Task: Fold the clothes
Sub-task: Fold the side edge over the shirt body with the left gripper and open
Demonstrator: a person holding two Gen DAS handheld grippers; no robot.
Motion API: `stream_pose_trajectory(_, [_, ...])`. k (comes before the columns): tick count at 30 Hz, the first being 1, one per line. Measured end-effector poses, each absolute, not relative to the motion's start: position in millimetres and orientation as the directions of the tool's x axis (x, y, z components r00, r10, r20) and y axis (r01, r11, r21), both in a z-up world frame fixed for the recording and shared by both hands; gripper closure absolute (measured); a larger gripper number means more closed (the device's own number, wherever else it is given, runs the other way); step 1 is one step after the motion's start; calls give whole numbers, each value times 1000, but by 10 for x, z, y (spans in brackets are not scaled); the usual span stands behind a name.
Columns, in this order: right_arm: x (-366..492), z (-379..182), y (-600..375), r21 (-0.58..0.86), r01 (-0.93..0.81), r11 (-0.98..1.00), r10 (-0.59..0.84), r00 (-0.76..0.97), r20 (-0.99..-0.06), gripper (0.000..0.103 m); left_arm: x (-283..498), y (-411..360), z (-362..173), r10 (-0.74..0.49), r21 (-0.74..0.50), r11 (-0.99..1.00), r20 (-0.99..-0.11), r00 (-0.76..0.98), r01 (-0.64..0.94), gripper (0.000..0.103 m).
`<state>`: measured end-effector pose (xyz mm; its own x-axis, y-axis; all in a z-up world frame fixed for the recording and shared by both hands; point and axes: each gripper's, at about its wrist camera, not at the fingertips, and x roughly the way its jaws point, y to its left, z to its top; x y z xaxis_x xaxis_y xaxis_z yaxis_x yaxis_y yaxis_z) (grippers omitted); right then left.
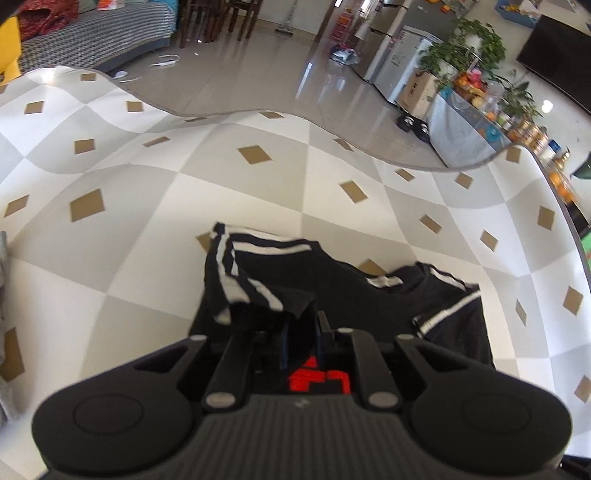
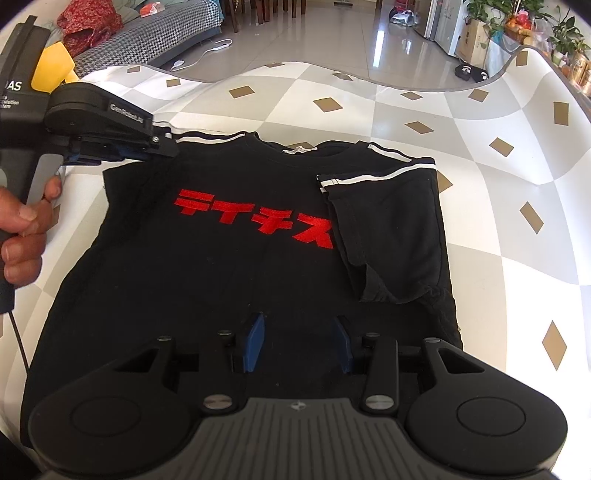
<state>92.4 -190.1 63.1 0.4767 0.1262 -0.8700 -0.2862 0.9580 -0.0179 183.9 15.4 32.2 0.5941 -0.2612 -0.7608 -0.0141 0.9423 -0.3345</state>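
Over the black T-shirt [image 2: 229, 266], the left gripper [image 2: 162, 147] clamps a sleeve; right gripper [image 2: 301, 343] jaws apart.

A checkered grey-and-white table cover [image 1: 192, 192] with tan diamonds spreads across the work surface, its far edge wavy and buckled. Beyond it lies a glossy tiled floor [image 1: 236, 85]. At the far left stands a sofa in houndstooth fabric [image 2: 147, 40] with a red cloth [image 2: 90, 22] bunched on it — a yellow object [image 2: 53, 68] sits near its front. A white power strip [image 1: 168, 59] and its cord trail on the tiles. Dark wooden chairs [image 1: 218, 18] stand behind. To the right are a steel refrigerator [image 1: 402, 62], a cardboard box [image 1: 419, 92], leafy potted plants [image 1: 476, 40] and a bowl of fruit [image 1: 471, 85] — plus a pair of black shoes [image 1: 413, 125].
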Motion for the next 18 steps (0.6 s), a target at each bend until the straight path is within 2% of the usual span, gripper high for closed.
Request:
stream_pose_trajectory(1, [922,629,-1895,-19,-288,957,126,476,-870,63,1833,82,284,-285,-341,940,-764,579,13,80])
stream_pose_trajectory(3, [921,628,-1890,-22,-291,956,125,476,-870,63,1830,-27,207,-324,-353,934,-776,541,52,62])
stream_pose_trajectory(6, [920,633,-1898,-22,-291,957,125,477,-870,63,1782,-97,168,-321,-338,939,-783,534,68,51])
stream_pose_trajectory(8, [920,637,-1903,-21,-289,957,125,478,-870,63,1769,-81,215,-315,-334,940,-773,550,70,48])
stream_pose_trajectory(12, [919,634,-1894,-22,-292,956,125,477,-870,63,1793,24,308,-290,-332,943,-757,586,38,35])
stream_pose_trajectory(18, [922,623,-1888,-30,-295,955,119,474,-872,63,1859,213,245,-214,-290,956,-785,582,-39,33])
